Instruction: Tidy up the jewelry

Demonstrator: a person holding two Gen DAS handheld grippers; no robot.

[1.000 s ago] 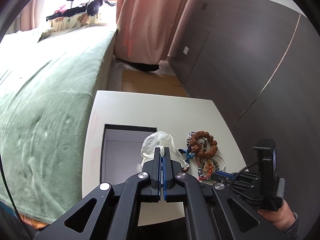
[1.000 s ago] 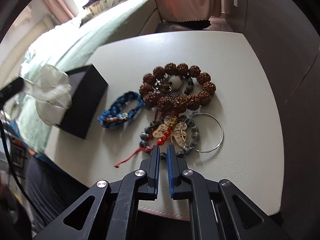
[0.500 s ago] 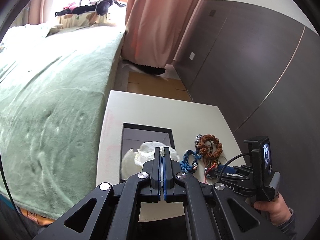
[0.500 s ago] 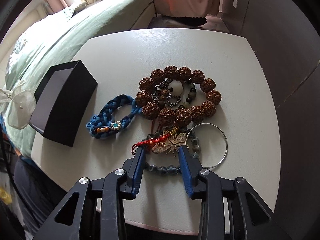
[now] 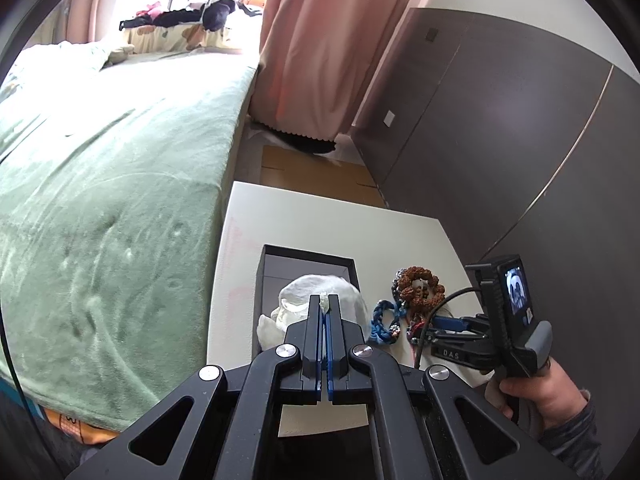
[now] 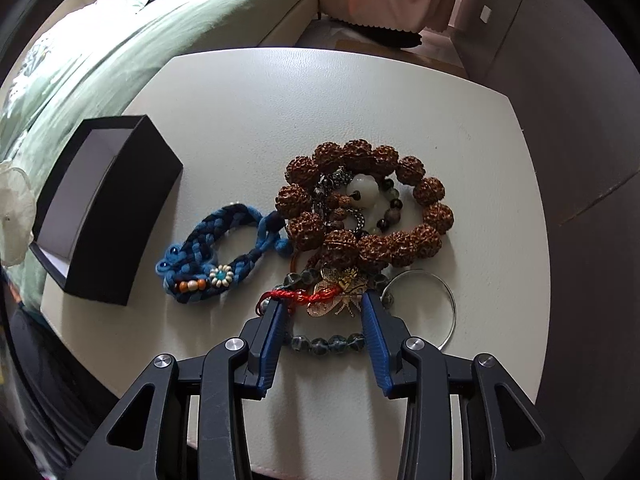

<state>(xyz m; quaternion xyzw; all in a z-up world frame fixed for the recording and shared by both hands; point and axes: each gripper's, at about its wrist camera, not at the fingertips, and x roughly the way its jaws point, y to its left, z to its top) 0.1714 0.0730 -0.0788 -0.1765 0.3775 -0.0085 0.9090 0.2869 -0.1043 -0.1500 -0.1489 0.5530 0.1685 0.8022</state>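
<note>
My left gripper (image 5: pixel 325 300) is shut on a white sheer pouch (image 5: pixel 298 292), which hangs over the open black box (image 5: pixel 308 250). The pouch's edge (image 6: pixel 16 208) also shows left of the box (image 6: pixel 120 216) in the right wrist view. My right gripper (image 6: pixel 322 302) points steeply down at the jewelry pile, and its jaws are opening. Between them lie a dark bead bracelet (image 6: pixel 328 340) and its gold butterfly charm (image 6: pixel 340 300), with neither pad pressing. Beyond lie a brown bead bracelet (image 6: pixel 436 216), a blue braided bracelet (image 6: pixel 224 232) and a silver bangle (image 6: pixel 452 308).
Everything sits on a small white table (image 6: pixel 320 100). A bed with a green cover (image 5: pixel 100 200) runs along its left side and a dark grey wall panel (image 5: pixel 500 140) along its right. A hand (image 5: pixel 556 392) holds the right gripper.
The right jaws went from almost shut to apart and moved forward to straddle the dark bead bracelet. The left gripper carried the pouch over the black box.
</note>
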